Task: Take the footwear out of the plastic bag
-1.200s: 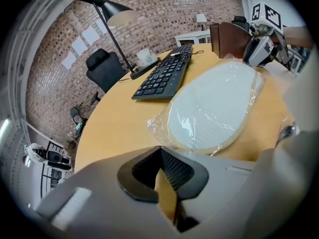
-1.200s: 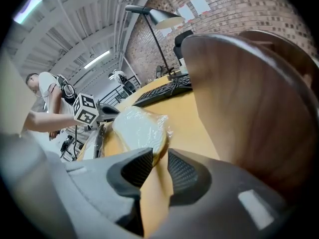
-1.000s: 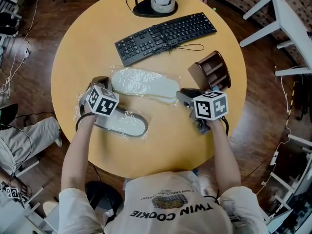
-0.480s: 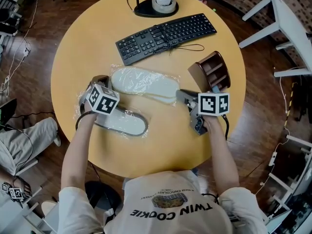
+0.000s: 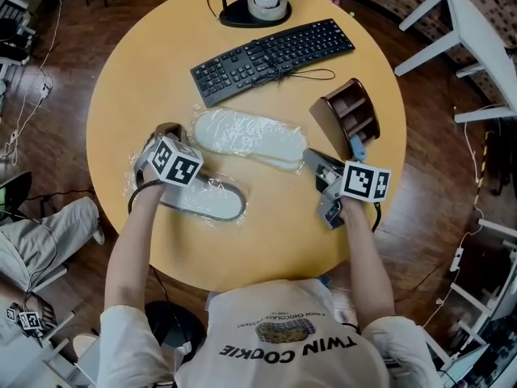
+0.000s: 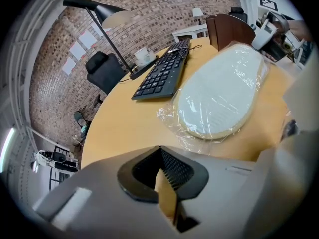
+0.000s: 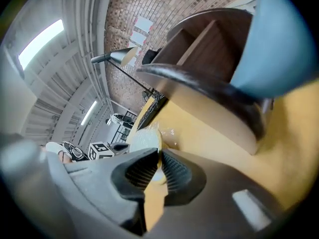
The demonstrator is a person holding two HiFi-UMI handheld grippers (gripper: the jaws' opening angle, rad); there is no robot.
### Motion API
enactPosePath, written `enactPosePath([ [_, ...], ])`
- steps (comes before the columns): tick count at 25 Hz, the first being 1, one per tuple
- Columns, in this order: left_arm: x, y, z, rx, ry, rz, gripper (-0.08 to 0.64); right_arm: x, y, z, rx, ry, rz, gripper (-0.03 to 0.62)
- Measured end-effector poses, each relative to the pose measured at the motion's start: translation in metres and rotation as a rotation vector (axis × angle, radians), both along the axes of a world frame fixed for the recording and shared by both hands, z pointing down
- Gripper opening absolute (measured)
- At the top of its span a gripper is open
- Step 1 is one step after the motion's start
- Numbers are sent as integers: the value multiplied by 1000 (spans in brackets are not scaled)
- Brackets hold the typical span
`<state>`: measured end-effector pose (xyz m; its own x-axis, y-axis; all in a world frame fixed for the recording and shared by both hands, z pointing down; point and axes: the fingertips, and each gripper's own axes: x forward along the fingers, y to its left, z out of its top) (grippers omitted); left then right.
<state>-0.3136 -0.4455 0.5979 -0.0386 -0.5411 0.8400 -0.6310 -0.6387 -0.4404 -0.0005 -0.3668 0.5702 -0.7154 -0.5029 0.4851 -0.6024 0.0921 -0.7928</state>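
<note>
An office: brick walls (image 6: 164, 9), a keyboard (image 5: 271, 59) and desk lamp (image 6: 117, 18) on a round table (image 5: 145, 71).

Cream short-sleeved T-shirt (image 5: 279, 330), dark cookie print; grey left gripper (image 5: 161, 132), right gripper (image 5: 310, 157), black-marked white cubes (image 5: 176, 161).

The head view looks steeply down on the whole round table (image 5: 145, 79), with the keyboard (image 5: 271, 59) at its far side. Both gripper views sit low near the tabletop. The left faces the keyboard closely; the right looks past a wooden organizer (image 7: 209, 49) toward it. All three share the bagged slipper (image 6: 219, 93).
</note>
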Motion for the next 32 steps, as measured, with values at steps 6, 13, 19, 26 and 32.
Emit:
enactPosePath([
  [6,12,6,-15,13,150,-42,6,0,10,4,-9,-4,20,28],
  [13,29,20,-2,-48,150,21,6,0,10,5,-13,0,17,28],
  [19,30,21,3,-40,25,80,3,1,13,3,-4,3,17,28],
  [26,31,23,4,-22,-60,125,-5,6,14,-4,6,-4,29,28],
  [32,31,23,5,-32,-52,115,-9,16,19,-6,8,-4,51,26],
])
